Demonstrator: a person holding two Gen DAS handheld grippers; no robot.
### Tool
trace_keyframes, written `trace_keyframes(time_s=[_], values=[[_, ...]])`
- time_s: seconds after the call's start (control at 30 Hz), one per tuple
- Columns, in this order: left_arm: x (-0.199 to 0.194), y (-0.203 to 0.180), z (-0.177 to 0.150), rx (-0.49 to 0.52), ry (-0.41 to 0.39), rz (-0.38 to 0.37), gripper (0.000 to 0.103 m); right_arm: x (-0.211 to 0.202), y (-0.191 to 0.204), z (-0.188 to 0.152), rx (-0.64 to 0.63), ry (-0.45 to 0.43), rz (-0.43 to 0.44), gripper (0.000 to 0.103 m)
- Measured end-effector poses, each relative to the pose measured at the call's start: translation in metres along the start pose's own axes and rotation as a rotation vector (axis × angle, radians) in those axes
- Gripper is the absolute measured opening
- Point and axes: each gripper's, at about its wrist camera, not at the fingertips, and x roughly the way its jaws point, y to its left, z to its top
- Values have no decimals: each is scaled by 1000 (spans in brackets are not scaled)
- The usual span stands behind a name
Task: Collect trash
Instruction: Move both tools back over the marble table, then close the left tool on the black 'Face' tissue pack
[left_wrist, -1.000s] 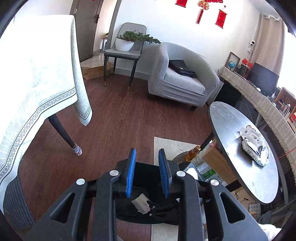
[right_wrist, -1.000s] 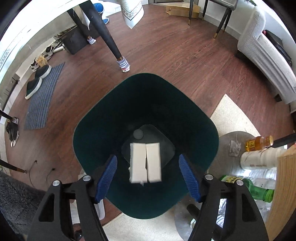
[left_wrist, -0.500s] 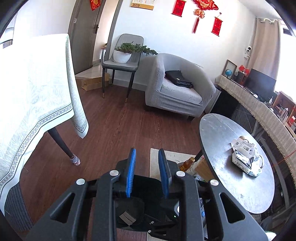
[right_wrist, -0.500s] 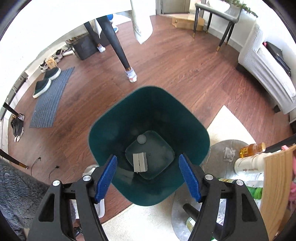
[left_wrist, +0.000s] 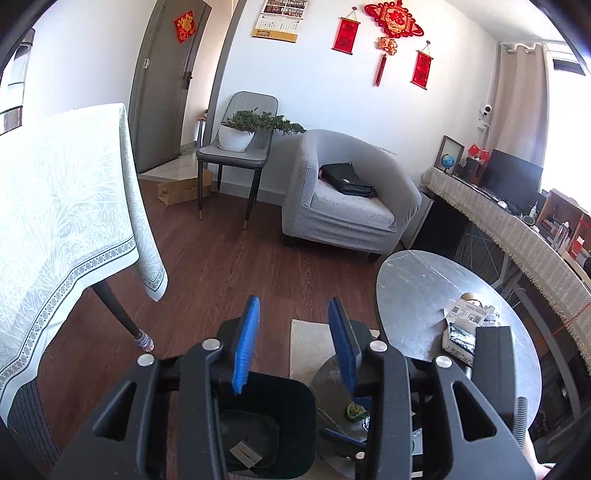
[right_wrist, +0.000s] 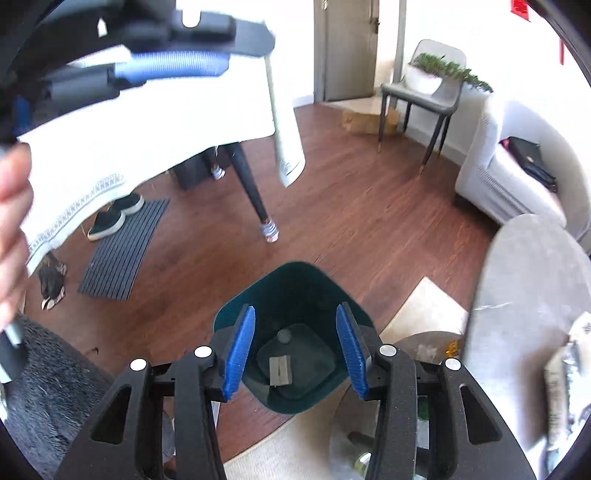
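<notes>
A pale flat scrap (right_wrist: 280, 370) lies at the bottom of the smooth, dark-green, square bin (right_wrist: 291, 280) on the wood floor. The right gripper (right_wrist: 295, 350), empty, has just been narrowing; the left gripper (left_wrist: 293, 343), empty, has just been parting. Crumpled wrappers (left_wrist: 461, 332), partly hidden, lie on the round grey table (left_wrist: 413, 280) at right.

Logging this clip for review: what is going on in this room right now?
A person is collecting trash with a gripper in each hand. Both the left gripper and right gripper hang empty above a dark green bin; one pale piece of trash lies in its bottom. More wrappers wait on the round table.
</notes>
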Motion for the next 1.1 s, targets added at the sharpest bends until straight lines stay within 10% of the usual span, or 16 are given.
trace_keyframes(time_s=[0.63,1.1], values=[[48,-115,-26,203,79,-241,75,-124,-109,-45,251,-197,-295,47],[96,-188,-63,341,187,-381,93,-167,-190,-101,456,-230,-419,72]])
